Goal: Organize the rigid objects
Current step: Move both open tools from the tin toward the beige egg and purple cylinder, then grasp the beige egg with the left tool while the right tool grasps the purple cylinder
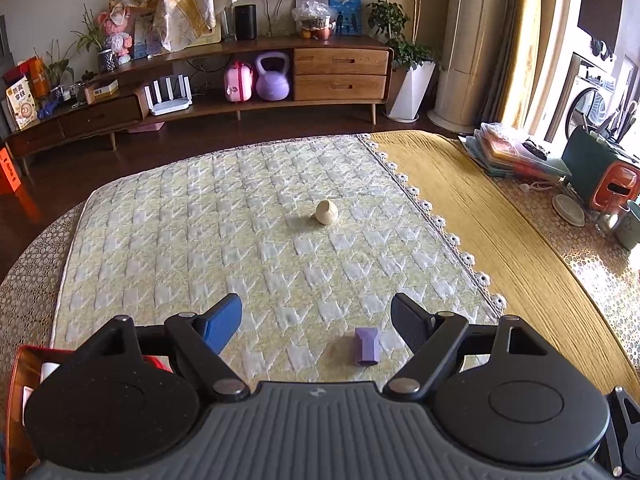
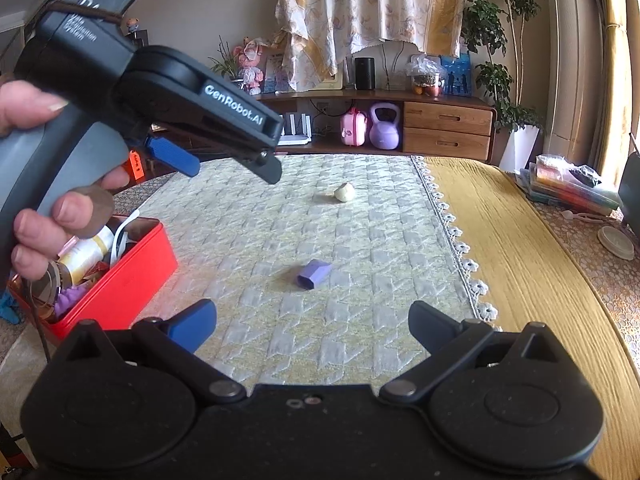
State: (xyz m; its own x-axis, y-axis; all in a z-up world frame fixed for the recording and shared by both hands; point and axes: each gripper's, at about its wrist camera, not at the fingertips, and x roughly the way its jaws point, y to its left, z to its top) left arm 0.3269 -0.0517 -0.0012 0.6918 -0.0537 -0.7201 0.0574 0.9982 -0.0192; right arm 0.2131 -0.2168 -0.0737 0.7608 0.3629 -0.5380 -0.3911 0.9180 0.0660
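the left claw (image 1: 316,322) is standing wide open with nothing between its blue and black fingers, hovering over the quilted mat (image 1: 200,220) that is covering the surface. in the left wrist view a small purple block (image 1: 367,347) is lying on the mat at the lower centre of the frame, just ahead of the claw and nearer its right-hand finger, touching neither. a cream, egg-shaped object (image 1: 326,211) is sitting farther up the mat near the middle of the frame, well apart from the block.

the right claw (image 2: 313,326) is also gaping open and empty at the bottom of its own view. there the purple block (image 2: 313,274) is lying at the centre of the frame and the cream object (image 2: 345,192) above it. at the left edge a red box (image 2: 132,276) is resting on the mat, filled with what may be spools and small trinkets; the contents are too cluttered to name surely. a hand (image 2: 44,184) is gripping the left claw's handle in the upper left of the frame, above the box. a yellow cloth (image 2: 532,248) is lying to the right of the mat.
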